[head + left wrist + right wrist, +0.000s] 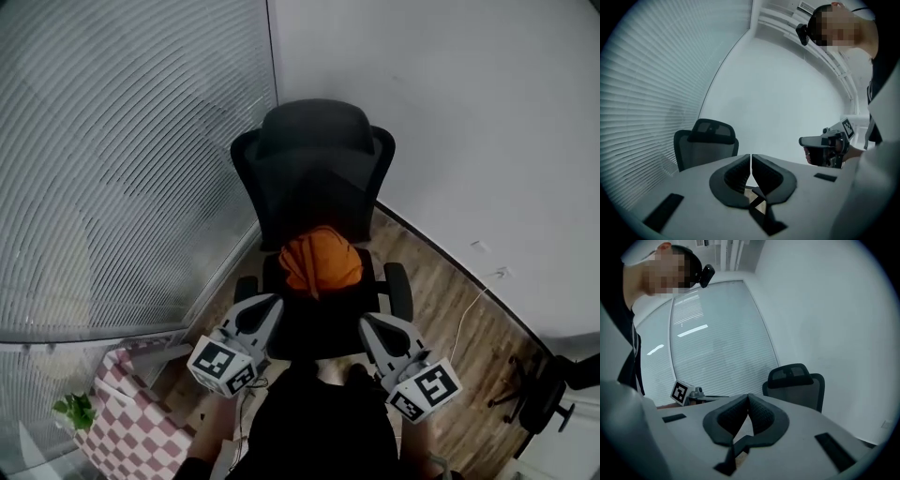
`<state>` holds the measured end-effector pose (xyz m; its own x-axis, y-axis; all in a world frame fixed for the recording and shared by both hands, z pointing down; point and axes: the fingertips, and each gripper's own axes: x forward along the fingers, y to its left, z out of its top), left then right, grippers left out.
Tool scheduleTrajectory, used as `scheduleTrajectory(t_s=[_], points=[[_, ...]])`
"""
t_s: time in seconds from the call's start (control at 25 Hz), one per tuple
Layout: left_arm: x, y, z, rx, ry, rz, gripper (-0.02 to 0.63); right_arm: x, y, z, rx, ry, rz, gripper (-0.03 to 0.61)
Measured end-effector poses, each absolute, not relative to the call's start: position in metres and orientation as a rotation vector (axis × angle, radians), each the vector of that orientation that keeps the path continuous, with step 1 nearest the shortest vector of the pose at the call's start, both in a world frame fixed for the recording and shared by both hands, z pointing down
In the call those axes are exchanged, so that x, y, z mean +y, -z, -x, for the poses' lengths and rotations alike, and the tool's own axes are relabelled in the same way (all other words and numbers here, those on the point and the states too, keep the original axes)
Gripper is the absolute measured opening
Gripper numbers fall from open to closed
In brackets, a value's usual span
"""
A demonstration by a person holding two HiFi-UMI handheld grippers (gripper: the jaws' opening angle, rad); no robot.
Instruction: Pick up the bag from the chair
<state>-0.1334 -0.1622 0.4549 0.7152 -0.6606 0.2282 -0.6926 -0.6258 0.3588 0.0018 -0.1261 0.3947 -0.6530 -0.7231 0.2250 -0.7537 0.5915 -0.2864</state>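
The orange bag (pixel 321 260) sits at the back edge of the chair (pixel 323 328) seat, and since the left gripper (pixel 269 303) and right gripper (pixel 369 324) are both empty with jaws pressed together, reaching in unopened would likely just shove the soft bag or roll the chair.
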Motion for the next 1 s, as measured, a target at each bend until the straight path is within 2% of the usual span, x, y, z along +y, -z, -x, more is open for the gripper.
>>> scheduleTrajectory(t_s=[0.76,0.84,0.92,1.0], points=[[-0.26,-0.593,0.142,-0.977,-0.225,-2.36,0.037,-0.146,-0.455,0.013,-2.517,-0.73,-1.43,0.018],[-0.266,-0.61,0.145,-0.986,-0.223,-2.336,0.049,-0.148,-0.459,0.016,-2.509,-0.737,-1.421,0.018],[-0.273,-0.627,0.145,-0.997,-0.22,-2.306,0.107,-0.15,-0.464,0.018,-2.498,-0.749,-1.414,0.018],[-0.282,-0.644,0.145,-1.011,-0.231,-2.281,0.109,-0.152,-0.47,0.017,-2.482,-0.767,-1.409,0.018]])
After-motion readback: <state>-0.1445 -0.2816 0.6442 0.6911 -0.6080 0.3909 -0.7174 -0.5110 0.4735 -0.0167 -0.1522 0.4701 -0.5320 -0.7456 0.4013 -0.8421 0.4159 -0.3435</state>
